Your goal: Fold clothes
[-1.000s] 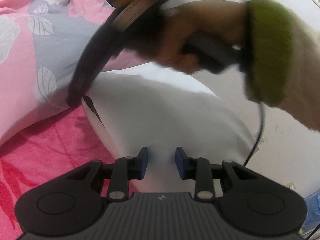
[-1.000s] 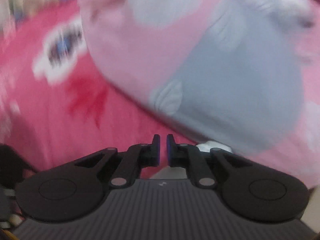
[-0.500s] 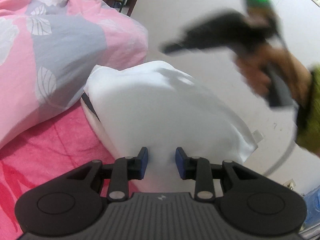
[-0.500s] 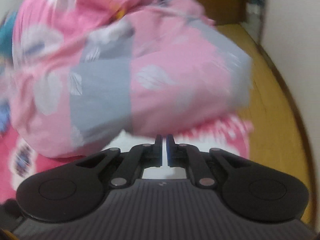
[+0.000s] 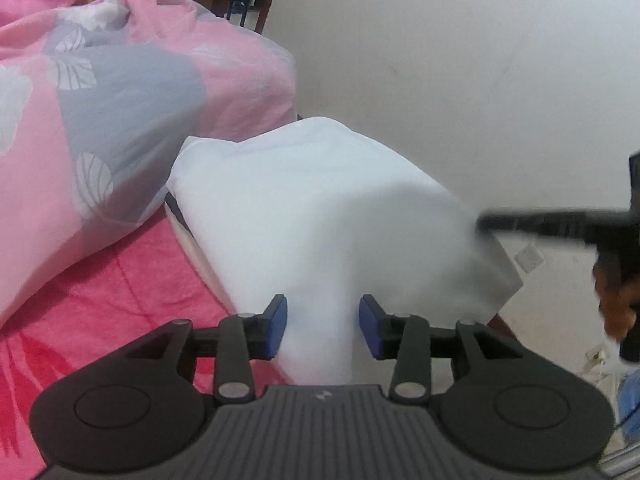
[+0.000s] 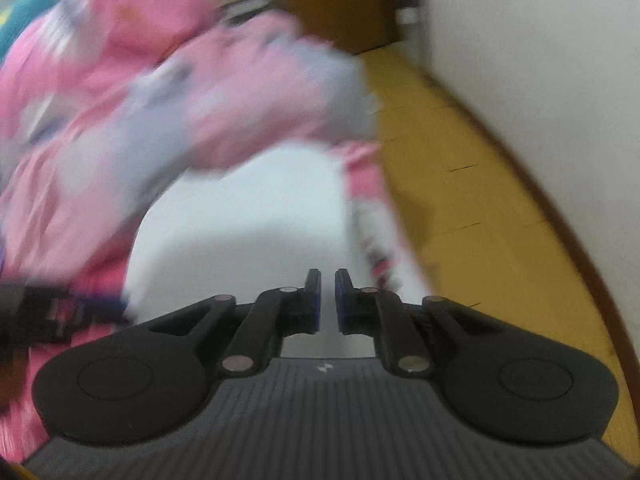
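A folded white cloth garment (image 5: 320,216) lies on a bed covered in a bright pink sheet (image 5: 120,292), at the edge by the white wall (image 5: 460,60). A pink and grey quilt with white leaf prints (image 5: 120,92) bulges just beside its far-left side. The left gripper (image 5: 322,330) hovers over the near end of the garment; its jaws have just been opening and stand partly apart, the white fabric showing between the blue pads without being pinched. The right gripper (image 6: 327,300), blurred in both views, points at the garment's right side with its jaws almost closed and nothing between them. A yellow wooden floor (image 6: 460,160) runs alongside the bed.
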The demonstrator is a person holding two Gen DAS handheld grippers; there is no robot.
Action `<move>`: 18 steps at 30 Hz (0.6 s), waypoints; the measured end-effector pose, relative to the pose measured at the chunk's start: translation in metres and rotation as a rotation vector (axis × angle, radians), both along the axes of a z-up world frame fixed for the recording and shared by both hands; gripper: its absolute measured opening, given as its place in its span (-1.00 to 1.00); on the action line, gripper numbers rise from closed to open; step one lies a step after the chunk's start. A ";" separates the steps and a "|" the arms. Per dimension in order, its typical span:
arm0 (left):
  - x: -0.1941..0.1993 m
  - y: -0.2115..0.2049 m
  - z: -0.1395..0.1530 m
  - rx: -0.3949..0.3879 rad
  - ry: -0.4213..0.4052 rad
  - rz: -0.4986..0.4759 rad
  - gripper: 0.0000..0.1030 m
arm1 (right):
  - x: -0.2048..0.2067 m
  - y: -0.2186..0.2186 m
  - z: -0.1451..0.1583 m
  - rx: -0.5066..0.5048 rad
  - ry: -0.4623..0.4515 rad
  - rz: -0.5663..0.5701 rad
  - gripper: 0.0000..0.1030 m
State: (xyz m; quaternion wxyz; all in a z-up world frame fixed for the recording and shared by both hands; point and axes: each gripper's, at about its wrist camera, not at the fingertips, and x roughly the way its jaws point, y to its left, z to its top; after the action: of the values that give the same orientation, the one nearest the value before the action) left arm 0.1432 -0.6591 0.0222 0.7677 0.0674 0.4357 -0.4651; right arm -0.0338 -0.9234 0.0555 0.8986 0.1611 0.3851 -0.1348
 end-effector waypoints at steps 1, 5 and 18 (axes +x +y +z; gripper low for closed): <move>-0.001 -0.001 0.001 0.006 -0.008 -0.007 -0.17 | -0.005 0.001 -0.011 -0.024 0.043 0.003 -0.86; -0.009 -0.006 0.010 0.060 -0.043 -0.057 0.00 | -0.034 -0.019 -0.020 -0.004 0.056 -0.229 -0.56; -0.047 0.003 -0.007 0.321 0.063 -0.139 0.15 | -0.040 0.060 -0.036 0.034 0.049 -0.074 -0.61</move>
State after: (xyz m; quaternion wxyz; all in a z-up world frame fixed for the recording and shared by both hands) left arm 0.0958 -0.6564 0.0150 0.6989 0.2045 0.5226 -0.4434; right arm -0.0739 -0.8635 0.0199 0.8805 0.1871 0.4028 -0.1655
